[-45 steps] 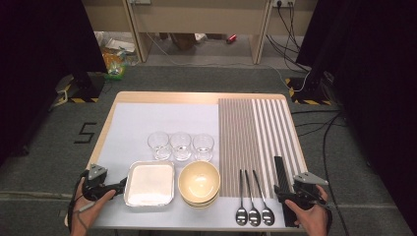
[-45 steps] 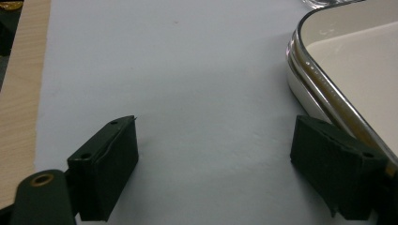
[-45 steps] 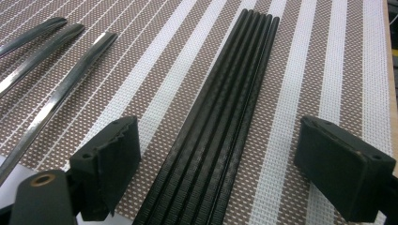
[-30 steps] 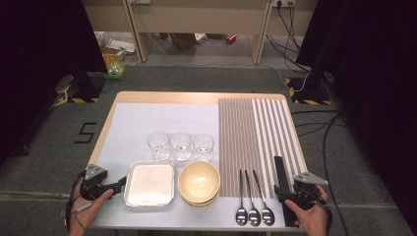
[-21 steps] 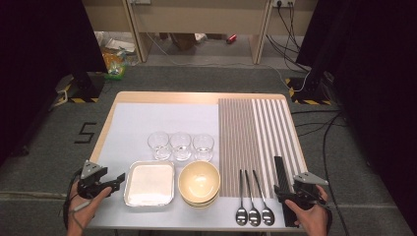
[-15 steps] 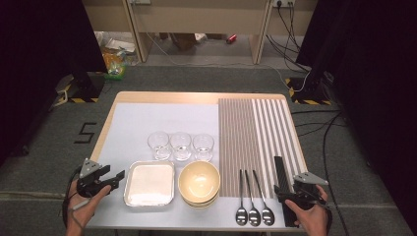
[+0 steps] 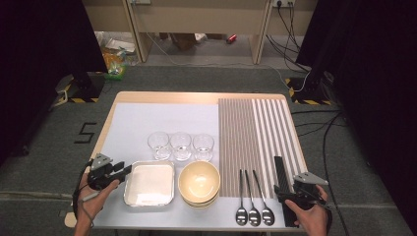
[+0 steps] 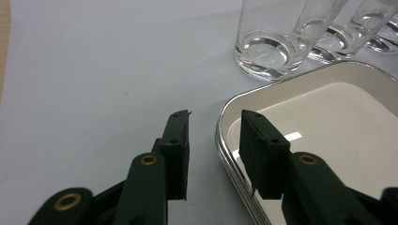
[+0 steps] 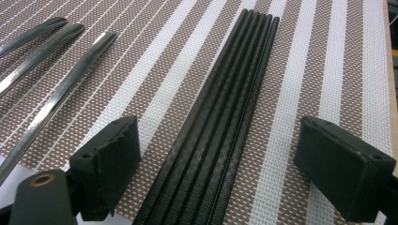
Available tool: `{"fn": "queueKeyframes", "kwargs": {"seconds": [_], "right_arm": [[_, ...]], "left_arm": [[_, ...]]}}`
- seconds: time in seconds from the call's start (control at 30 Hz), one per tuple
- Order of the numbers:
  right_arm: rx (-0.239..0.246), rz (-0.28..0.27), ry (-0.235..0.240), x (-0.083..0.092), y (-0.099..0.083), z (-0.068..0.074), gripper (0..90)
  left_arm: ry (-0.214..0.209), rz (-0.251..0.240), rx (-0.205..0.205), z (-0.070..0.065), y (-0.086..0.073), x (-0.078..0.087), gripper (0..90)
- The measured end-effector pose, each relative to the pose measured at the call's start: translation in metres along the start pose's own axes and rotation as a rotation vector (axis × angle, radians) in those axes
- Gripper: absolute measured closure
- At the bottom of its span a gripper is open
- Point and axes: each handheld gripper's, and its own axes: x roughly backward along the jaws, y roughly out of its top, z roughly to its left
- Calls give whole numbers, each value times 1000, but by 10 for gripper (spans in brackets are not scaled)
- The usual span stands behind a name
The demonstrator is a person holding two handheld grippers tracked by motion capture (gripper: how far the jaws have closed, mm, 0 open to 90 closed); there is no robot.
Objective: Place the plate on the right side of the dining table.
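- Polished metal marks the thing in hand: a square tray (image 7: 149,183) with rounded corners is seen on the white table (image 7: 133,123) near the front edge, at about 7 o'clock from the table's middle.
- The tray's left rim is straddled by the left gripper (image 8: 213,140) — one jaw stands outside on the table side, the other inside over the tray floor.
- The jaws have just been closing with the rim between them; a gap is seen on each side of the rim, so the pads are not yet pressed on it.
- Three clear glasses (image 7: 181,146) are lined up at 12 o'clock from the tray, the nearest just beyond its far corner.
- A stack of cream bowls (image 7: 198,183) is set at 3 o'clock from the tray, just beside it.
- The right gripper (image 9: 220,154) is held spread wide — its jaws stand on either side of a bundle of black chopsticks (image 9: 223,117), without touching it.
- The chopsticks are laid on the striped mat (image 7: 255,132); three spoons (image 7: 253,199) are seen at 9 o'clock from them.
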Motion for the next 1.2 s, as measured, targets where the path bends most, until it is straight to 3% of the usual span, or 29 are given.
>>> {"fn": "queueKeyframes", "kwargs": {"seconds": [0.27, 0.6, 0.77, 1.2], "right_arm": [[0, 0, 0, 0, 0, 0, 147], [0, 0, 0, 0, 0, 0, 147], [1, -1, -2, 0, 0, 0, 147], [1, 0, -1, 0, 0, 0, 147]], "left_arm": [[-16, 38, -19, -1, 5, -9, 733], [-14, 47, -18, -4, 5, -21, 830], [-10, 52, -8, -4, 6, -21, 837], [28, 59, -56, -10, 10, -18, 850]]}}
